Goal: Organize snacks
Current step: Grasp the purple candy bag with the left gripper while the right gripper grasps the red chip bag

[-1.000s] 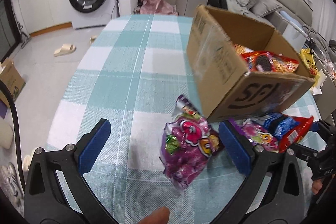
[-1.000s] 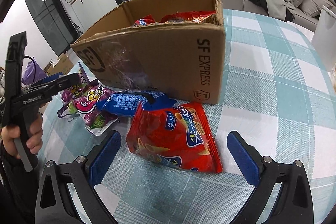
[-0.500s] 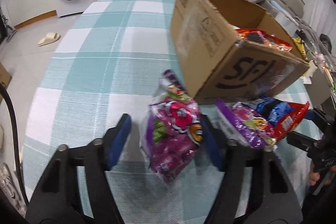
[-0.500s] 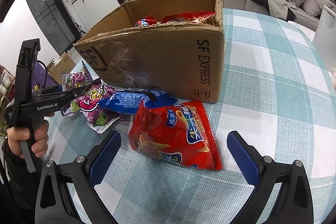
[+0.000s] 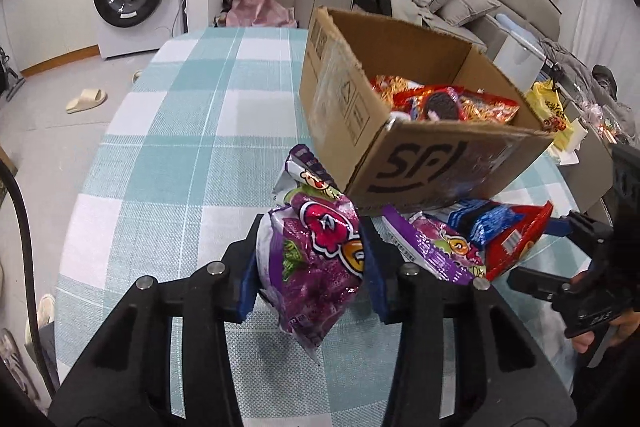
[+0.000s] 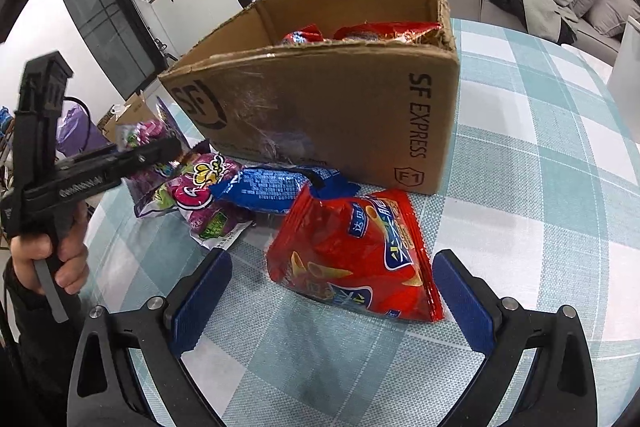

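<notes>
purple snack bag (image 5: 316,267): lower centre of left wrist view, just before the cardboard box (image 5: 404,155); light, soft, crinkly, slippery film.
left gripper (image 5: 310,267): jaws closing, pads squeezing the bag's middle.
right gripper (image 6: 332,303): spread wide, empty, red bag (image 6: 352,251) ahead.
hold: mid-body, gently.

Bright, even light; fisheye-warped, dark corners

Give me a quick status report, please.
Left gripper closing on purple snack bag. Right gripper open over red chip bag. Cardboard box ahead, unobstructed.
</notes>
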